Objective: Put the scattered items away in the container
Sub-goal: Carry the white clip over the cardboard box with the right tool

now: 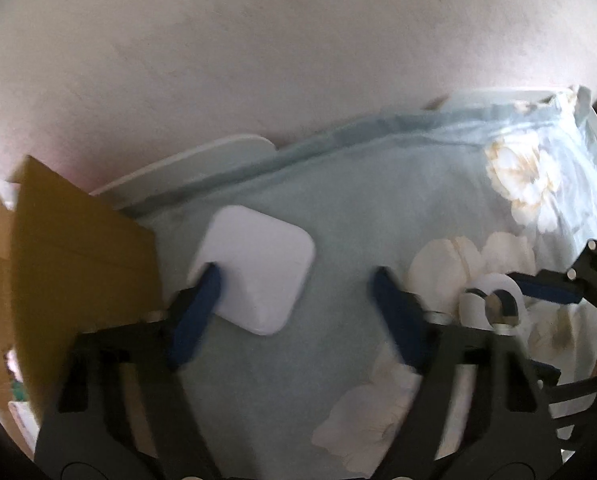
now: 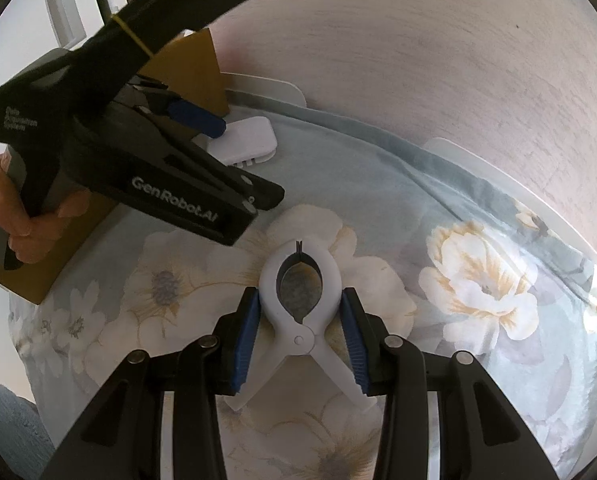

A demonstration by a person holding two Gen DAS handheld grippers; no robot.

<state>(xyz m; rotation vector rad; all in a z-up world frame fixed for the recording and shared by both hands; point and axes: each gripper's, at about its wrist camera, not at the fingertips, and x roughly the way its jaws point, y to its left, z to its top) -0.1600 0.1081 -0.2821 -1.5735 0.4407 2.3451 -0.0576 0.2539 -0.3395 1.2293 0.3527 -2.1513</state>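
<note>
A white square block (image 1: 254, 270) lies on the floral cloth, just right of an open cardboard box (image 1: 78, 264). My left gripper (image 1: 298, 280) is open above the cloth; its left finger (image 1: 202, 304) overlaps the block's near corner. The block (image 2: 246, 138) and box (image 2: 194, 76) also show in the right wrist view, behind the left gripper's body. A white plastic spring clamp (image 2: 300, 316) lies between the fingers of my right gripper (image 2: 300, 304). The pads (image 2: 250, 320) stand on either side of the clamp's head, at or very near its sides. The clamp (image 1: 494, 306) shows in the left wrist view too.
A blue floral cloth (image 2: 478, 280) covers a white table (image 2: 494, 172) set against a pale wall (image 1: 298, 60). The box stands at the table's left end. A hand (image 2: 14, 208) holds the left gripper's handle.
</note>
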